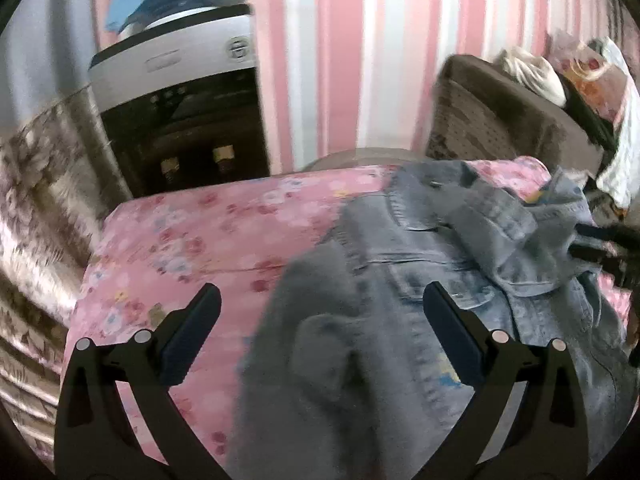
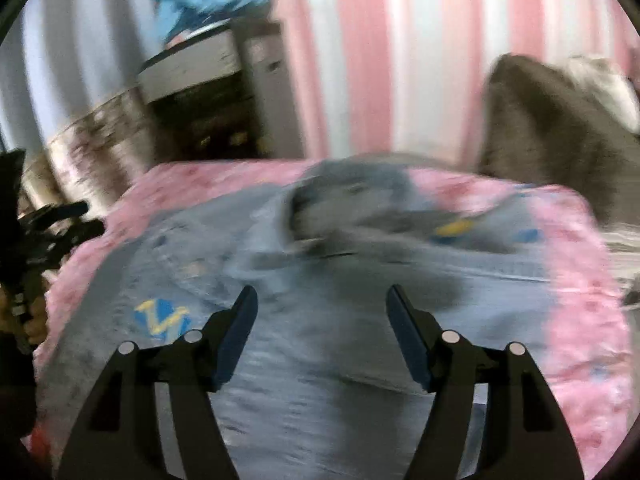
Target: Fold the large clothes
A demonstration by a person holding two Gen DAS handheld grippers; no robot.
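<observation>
A light blue denim jacket (image 1: 460, 280) lies crumpled on a pink floral bed cover (image 1: 200, 240). Its grey inner lining or sleeve (image 1: 312, 352) sits between the fingers of my left gripper (image 1: 322, 300), which is open and empty just above it. In the right wrist view the jacket (image 2: 340, 300) spreads across the cover (image 2: 580, 280), with a yellow and blue patch (image 2: 162, 318) at the left. My right gripper (image 2: 322, 300) is open and empty above the jacket's middle. The right view is blurred. The other gripper (image 2: 52, 228) shows at the left edge.
A water dispenser (image 1: 180, 92) stands behind the bed against a pink-striped curtain (image 1: 360, 60). A brown armchair (image 1: 512, 120) with piled cloth is at the right. A patterned sofa arm (image 1: 36, 200) is at the left.
</observation>
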